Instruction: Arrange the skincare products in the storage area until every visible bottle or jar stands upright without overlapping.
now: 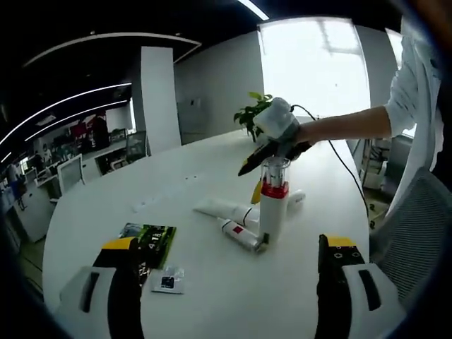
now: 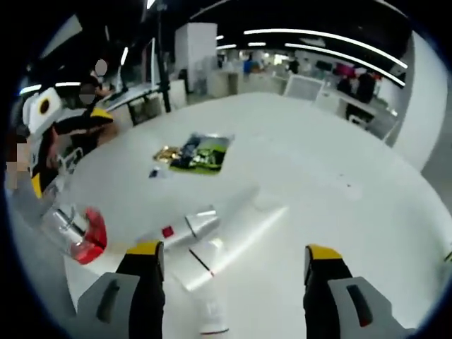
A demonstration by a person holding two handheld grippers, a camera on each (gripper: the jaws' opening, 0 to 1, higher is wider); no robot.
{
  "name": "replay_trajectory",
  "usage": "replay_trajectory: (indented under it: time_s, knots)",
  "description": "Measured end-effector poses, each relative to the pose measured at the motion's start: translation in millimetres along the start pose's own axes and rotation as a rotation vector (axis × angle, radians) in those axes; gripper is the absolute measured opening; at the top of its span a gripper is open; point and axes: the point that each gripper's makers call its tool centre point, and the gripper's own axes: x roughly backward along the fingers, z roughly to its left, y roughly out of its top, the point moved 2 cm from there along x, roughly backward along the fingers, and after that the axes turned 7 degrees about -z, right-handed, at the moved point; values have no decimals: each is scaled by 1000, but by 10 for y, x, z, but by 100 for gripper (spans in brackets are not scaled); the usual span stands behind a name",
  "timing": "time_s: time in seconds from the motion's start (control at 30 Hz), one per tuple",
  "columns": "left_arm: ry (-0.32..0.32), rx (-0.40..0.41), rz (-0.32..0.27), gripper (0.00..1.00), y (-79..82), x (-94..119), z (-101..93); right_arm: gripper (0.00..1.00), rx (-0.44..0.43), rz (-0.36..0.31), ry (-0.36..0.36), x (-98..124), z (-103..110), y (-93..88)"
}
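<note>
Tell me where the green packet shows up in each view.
Left gripper view: green packet at lower left, lying flat, left of the lying tubes.
Right gripper view: green packet above centre, slightly left, beyond the tubes.
Shared landmark: the red-banded bottle, right of centre in the left gripper view, at the left edge in the right gripper view.

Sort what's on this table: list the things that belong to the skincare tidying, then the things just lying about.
Job:
- upright bottle with red band, right gripper above it
- white tube lying flat
- small white bottle lying flat
- yellow item behind the bottle

Lying about:
- green packet
- small sachet
- potted plant
</note>
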Motion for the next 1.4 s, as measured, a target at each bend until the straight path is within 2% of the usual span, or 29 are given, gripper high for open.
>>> replay_trajectory:
  time_s: [0.1, 0.17, 0.33, 0.47, 0.7, 1.07, 1.33, 1.4]
  knots:
    - [24, 27, -28, 99, 33, 19, 71, 74, 1, 37, -2, -84, 8, -47]
    - [18, 47, -27, 99, 32, 8, 37, 74, 4, 51, -9, -151, 12, -70]
    - [14, 19, -11, 99, 15, 5, 29, 64, -50, 73, -16, -275, 49, -87]
    - [12, 66, -54, 99, 82, 22, 59, 64, -63, 132, -19, -324, 125, -167]
    - [26, 57, -51, 99, 51, 51, 97, 53, -98, 161, -35, -443, 119, -193]
    - [20, 52, -55, 99, 66, 56, 57, 50, -100, 221, -36, -554, 169, -279]
    - [12, 52, -53, 99, 69, 47, 37, 50, -95, 232, -20, -567, 177, -288]
    - [10, 53, -50, 99, 62, 44, 32, 47, -72, 236, -19, -564, 153, -296]
